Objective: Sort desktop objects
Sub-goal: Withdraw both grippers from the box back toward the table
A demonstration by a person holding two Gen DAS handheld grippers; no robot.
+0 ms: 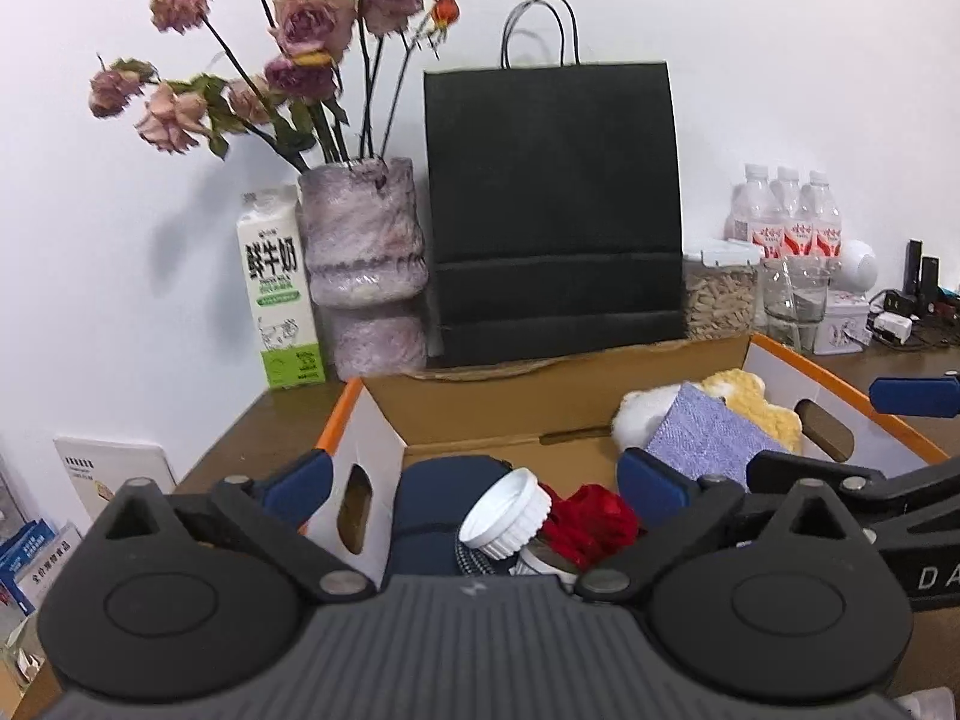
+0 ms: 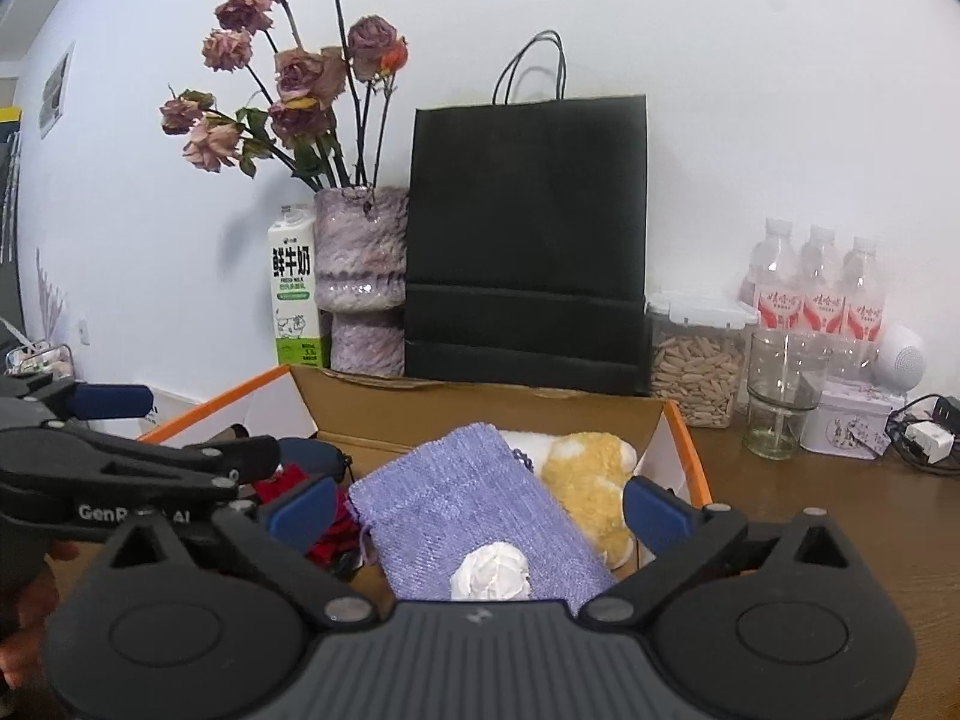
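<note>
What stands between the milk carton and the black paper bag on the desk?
A purple vase of dried roses stands between the milk carton and the bag; both views show it.

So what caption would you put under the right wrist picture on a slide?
Open right gripper hovering over a cardboard box holding a purple pouch, crumpled tissue and yellow plush toy.

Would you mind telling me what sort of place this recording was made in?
Probably a home or small-office desk against a white wall: a wooden table holds a vase of dried roses, a milk carton, bottled water, and a cardboard box of oddments.
</note>
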